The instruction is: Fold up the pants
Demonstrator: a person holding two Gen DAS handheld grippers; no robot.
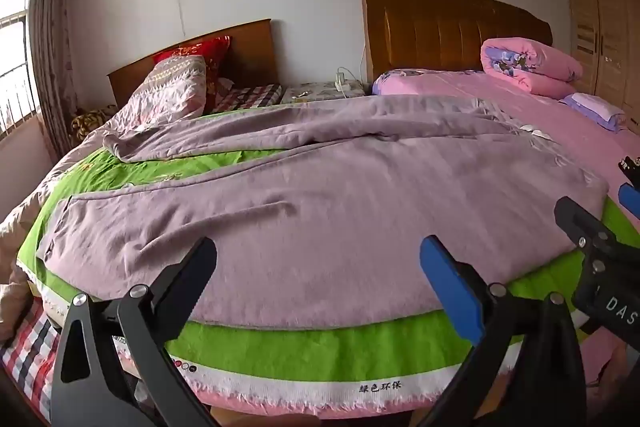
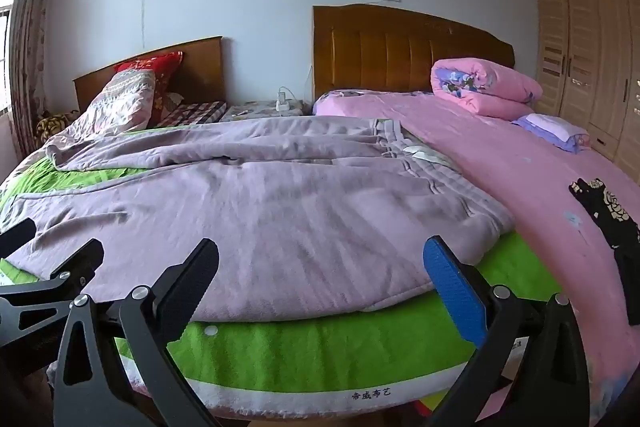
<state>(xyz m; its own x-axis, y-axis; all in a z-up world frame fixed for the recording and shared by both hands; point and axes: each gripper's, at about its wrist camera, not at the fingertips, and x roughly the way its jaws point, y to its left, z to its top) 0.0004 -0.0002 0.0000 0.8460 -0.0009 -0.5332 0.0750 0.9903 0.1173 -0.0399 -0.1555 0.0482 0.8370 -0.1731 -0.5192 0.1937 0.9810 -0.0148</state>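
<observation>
Lilac pants [image 1: 320,211] lie spread flat on a green blanket [image 1: 312,347] at the near end of the bed, the waistband [image 2: 404,147] to the far right and the legs running left. My left gripper [image 1: 320,263] hovers over the near edge of the pants, open, nothing between its black and blue fingers. My right gripper [image 2: 320,263] stands open a little to the right, over the same near edge [image 2: 304,307]. The right gripper's fingers [image 1: 576,223] also show at the right of the left wrist view. The far pant leg [image 1: 132,143] is rumpled.
A pink sheet [image 2: 520,179] covers the right bed, with a folded pink quilt [image 2: 484,91] and a small pillow [image 2: 556,133] by the brown headboard. A black patterned cloth [image 2: 612,215] lies at right. A second bed with pillows [image 1: 176,87] is at left; a wardrobe [image 2: 588,59] at far right.
</observation>
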